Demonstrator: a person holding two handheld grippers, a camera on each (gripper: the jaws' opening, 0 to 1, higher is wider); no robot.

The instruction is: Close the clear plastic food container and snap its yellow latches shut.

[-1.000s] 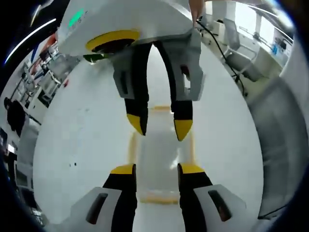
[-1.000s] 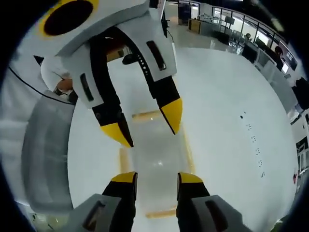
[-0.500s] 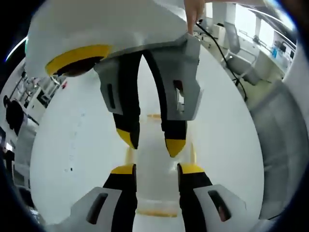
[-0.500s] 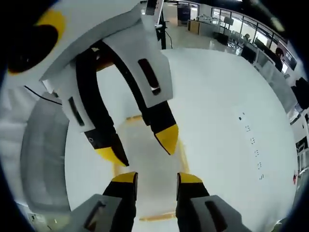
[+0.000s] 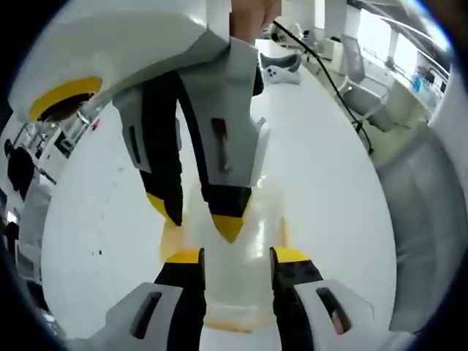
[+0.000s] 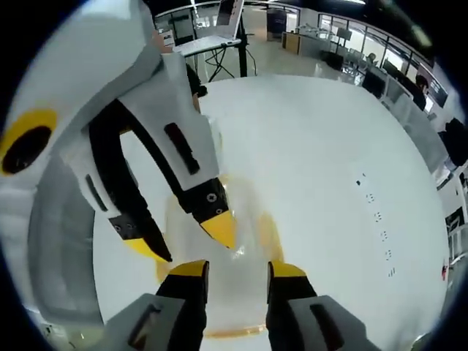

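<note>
The clear plastic container (image 5: 238,289) lies on the white table (image 5: 95,190), with yellow latches (image 5: 232,324) along its edges. My left gripper (image 5: 238,256) stands open just above it. My right gripper (image 5: 195,219) reaches in from the top of the left gripper view, open, its yellow tips almost meeting my left jaws. In the right gripper view the container (image 6: 238,303) and a yellow latch (image 6: 234,333) sit under my open right gripper (image 6: 238,269). The left gripper (image 6: 183,240) slants in from the upper left over the container's far part. I cannot tell whether any tip touches the lid.
A grey curved chair back (image 5: 428,212) stands beside the table. A black cable (image 5: 329,73) and a white object (image 5: 281,64) lie at the far end. A laptop on a stand (image 6: 219,25) stands beyond the table. Small dark marks (image 6: 373,197) dot the tabletop.
Both grippers have come closer to each other and lower over the container. The opposite gripper's tips, once well apart from my own jaws, now nearly reach them.
</note>
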